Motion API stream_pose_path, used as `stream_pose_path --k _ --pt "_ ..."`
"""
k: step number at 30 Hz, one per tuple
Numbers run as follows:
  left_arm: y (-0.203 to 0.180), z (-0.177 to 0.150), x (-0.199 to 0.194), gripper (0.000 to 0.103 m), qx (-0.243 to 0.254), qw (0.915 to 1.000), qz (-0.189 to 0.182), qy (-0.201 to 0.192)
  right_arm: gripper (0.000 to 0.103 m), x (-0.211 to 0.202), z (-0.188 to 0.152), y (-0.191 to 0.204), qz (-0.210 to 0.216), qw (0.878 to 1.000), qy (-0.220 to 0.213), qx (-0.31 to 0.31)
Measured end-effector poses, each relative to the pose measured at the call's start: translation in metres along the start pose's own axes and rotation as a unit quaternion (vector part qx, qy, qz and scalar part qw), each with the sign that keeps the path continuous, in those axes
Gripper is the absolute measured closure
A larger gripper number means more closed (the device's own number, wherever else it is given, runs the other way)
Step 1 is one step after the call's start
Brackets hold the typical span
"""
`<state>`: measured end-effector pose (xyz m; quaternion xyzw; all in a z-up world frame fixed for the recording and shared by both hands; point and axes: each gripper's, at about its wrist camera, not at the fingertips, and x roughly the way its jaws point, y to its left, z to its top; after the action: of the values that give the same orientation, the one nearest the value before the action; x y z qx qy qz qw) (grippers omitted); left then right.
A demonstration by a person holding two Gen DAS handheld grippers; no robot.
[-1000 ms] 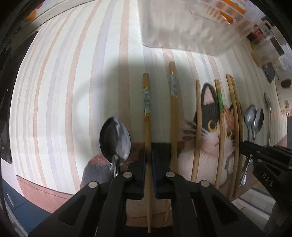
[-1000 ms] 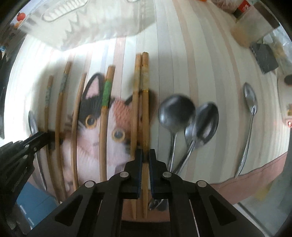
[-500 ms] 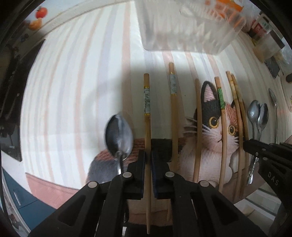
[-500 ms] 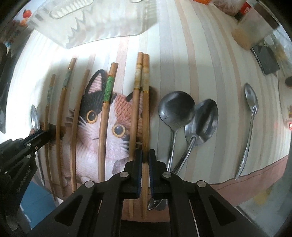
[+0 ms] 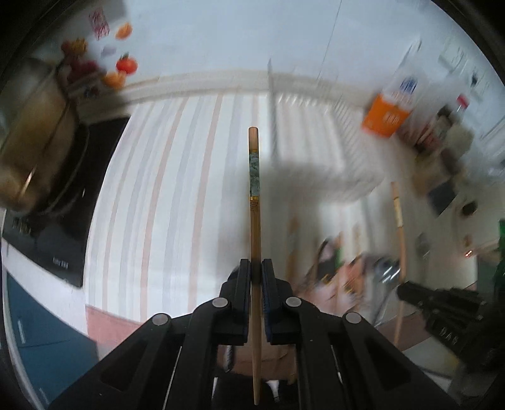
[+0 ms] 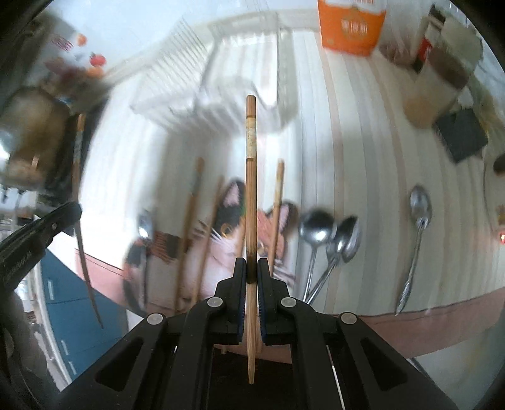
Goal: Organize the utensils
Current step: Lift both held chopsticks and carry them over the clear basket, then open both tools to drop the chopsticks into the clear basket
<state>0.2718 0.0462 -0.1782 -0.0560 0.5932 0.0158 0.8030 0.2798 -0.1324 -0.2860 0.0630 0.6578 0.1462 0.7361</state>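
Random kitchen clutter sitting around the edges

An orange carton (image 6: 350, 23) is standing at the back of the striped bench (image 6: 363, 151), a dark pad (image 6: 461, 136) is lying off to the right, and fruit stickers (image 5: 121, 71) are showing on the wall.

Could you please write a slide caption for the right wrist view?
Right gripper shut on a cream-banded wooden chopstick, above the cat-print striped mat.

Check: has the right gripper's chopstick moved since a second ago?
Yes. The chopstick, shut in the right gripper, lifted off the cat placemat, leaving its former neighbor chopstick behind.
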Motion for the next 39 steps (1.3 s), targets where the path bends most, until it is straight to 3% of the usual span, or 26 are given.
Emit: stream_pose_path --k 4,8,11,15,21,25,26,27,29,30,32,36,37,39 --pt "-0.014 0.051 -0.018 0.099 -0.004 0.9987 -0.044 -0.027 0.096 -0.045 0.050 -0.002 0.030 0.998 -0.045 0.009" --pt "-0.025 0.120 -0.003 0.099 -0.017 0.9963 -0.081 -0.023 0.096 -0.044 0.118 -0.002 0.052 0.996 -0.065 0.028" --pt "-0.034 0.162 0.024 0.099 -0.021 0.9963 -0.083 -0.008 0.096 -0.027 0.174 -0.001 0.041 0.997 -0.062 0.034" --pt "-0.042 0.208 0.067 0.099 -0.018 0.9974 -0.066 0.021 0.096 0.002 0.223 0.004 0.019 0.998 -0.054 0.035" --pt "-0.039 0.235 0.125 0.098 -0.015 0.9952 -0.058 0.077 0.096 0.043 0.254 0.002 -0.003 0.999 -0.026 0.037" --pt "-0.037 0.233 0.133 0.094 -0.010 0.9943 -0.044 0.097 0.094 0.060 0.260 -0.003 -0.013 0.999 0.001 0.032" --pt "-0.037 0.230 0.132 0.093 -0.008 0.9949 -0.038 0.093 0.087 0.062 0.260 -0.005 -0.008 0.999 0.007 0.034" --pt "-0.036 0.228 0.131 0.091 -0.004 0.9958 -0.026 0.088 0.072 0.066 0.259 -0.008 -0.009 0.999 0.005 0.036" --pt "-0.034 0.222 0.124 0.075 0.000 0.9973 -0.001 0.074 0.057 0.062 0.255 -0.009 -0.018 0.999 -0.007 0.038" --pt "-0.032 0.219 0.119 0.068 0.004 0.9980 0.010 0.063 0.057 0.057 0.251 -0.010 -0.021 0.999 -0.014 0.038" --pt "-0.028 0.213 0.107 0.040 0.006 0.9987 0.033 0.038 0.055 0.047 0.246 -0.010 -0.029 0.998 -0.028 0.039" --pt "-0.017 0.195 0.078 0.020 0.000 0.9987 0.050 -0.011 0.044 0.023 0.229 -0.010 -0.048 0.996 -0.063 0.034" --pt "-0.015 0.190 0.072 0.003 -0.001 0.9986 0.050 -0.019 0.043 0.016 0.221 -0.009 -0.056 0.995 -0.074 0.032" --pt "-0.012 0.179 0.058 0.000 -0.002 0.9982 0.046 -0.038 0.039 0.003 0.207 -0.009 -0.059 0.993 -0.093 0.030"
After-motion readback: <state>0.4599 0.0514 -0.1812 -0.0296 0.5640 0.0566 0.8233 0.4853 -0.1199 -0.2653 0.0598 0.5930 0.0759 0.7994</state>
